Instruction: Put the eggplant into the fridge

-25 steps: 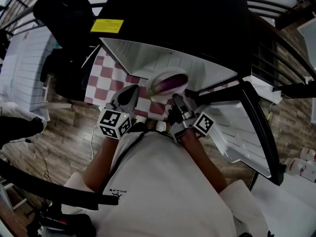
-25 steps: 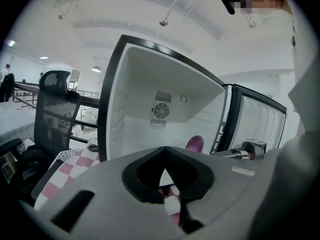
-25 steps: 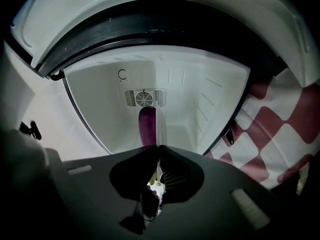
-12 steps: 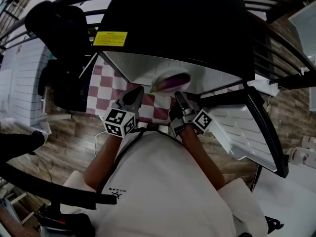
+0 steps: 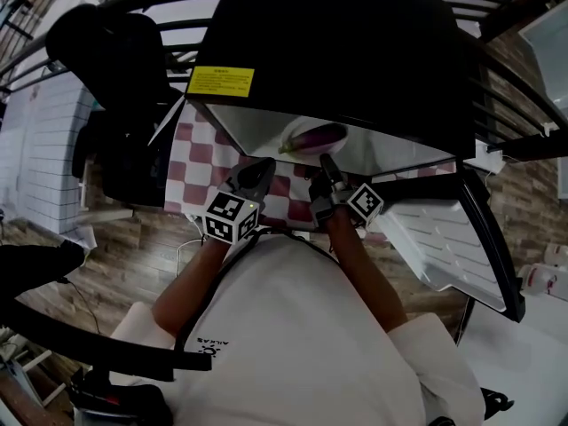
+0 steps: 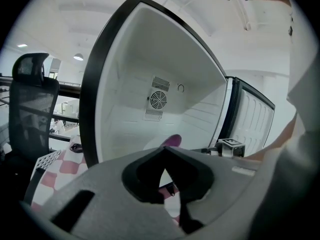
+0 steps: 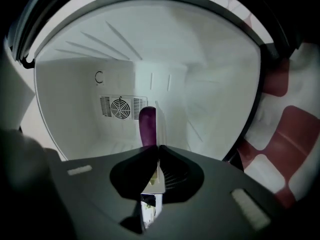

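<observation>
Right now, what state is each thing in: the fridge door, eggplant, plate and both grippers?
fridge door: open wide.
eggplant: lying on the plate, inside the fridge opening.
plate: gripped at its rim; whether it rests on the fridge floor cannot be told.
right gripper: shut on the plate's rim.
left gripper: shut, empty, in front of the fridge.
</observation>
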`<act>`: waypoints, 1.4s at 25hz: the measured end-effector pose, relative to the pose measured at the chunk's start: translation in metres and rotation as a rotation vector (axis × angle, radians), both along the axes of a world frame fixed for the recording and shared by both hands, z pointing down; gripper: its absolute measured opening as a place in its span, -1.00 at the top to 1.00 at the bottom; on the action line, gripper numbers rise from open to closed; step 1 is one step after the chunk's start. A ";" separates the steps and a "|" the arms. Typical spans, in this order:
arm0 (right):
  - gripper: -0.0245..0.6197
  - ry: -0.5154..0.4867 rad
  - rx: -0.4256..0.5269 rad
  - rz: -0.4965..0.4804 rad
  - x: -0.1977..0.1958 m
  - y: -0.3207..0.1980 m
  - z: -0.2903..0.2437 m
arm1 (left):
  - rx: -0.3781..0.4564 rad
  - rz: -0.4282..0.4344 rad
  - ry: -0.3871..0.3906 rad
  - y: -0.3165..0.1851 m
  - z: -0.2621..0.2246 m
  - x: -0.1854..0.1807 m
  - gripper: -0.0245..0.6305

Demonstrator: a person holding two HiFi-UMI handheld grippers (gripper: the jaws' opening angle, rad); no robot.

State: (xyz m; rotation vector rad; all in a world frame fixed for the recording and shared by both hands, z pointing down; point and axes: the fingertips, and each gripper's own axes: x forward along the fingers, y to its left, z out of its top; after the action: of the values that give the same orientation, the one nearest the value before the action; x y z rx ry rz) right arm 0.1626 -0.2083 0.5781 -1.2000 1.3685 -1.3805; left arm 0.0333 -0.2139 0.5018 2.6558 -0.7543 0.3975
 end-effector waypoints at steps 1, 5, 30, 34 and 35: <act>0.85 -0.001 -0.007 0.003 -0.001 -0.005 0.004 | 0.001 0.007 -0.002 -0.001 0.000 0.000 0.91; 0.85 -0.008 -0.021 0.009 -0.004 -0.022 0.015 | -0.004 0.016 -0.014 -0.007 0.003 -0.002 0.91; 0.85 -0.014 -0.088 -0.023 -0.019 -0.082 0.050 | -0.028 -0.050 -0.046 -0.033 0.015 -0.026 0.91; 0.85 -0.011 -0.100 -0.031 -0.022 -0.084 0.053 | -0.031 -0.062 -0.046 -0.035 0.015 -0.030 0.91; 0.85 -0.010 -0.102 -0.033 -0.023 -0.085 0.053 | -0.031 -0.065 -0.046 -0.035 0.015 -0.030 0.91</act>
State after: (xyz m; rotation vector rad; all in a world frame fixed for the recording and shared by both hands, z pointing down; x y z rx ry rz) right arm 0.1398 -0.2932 0.6314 -1.2399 1.3300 -1.4923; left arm 0.0029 -0.2490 0.5168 2.5938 -0.8395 0.4505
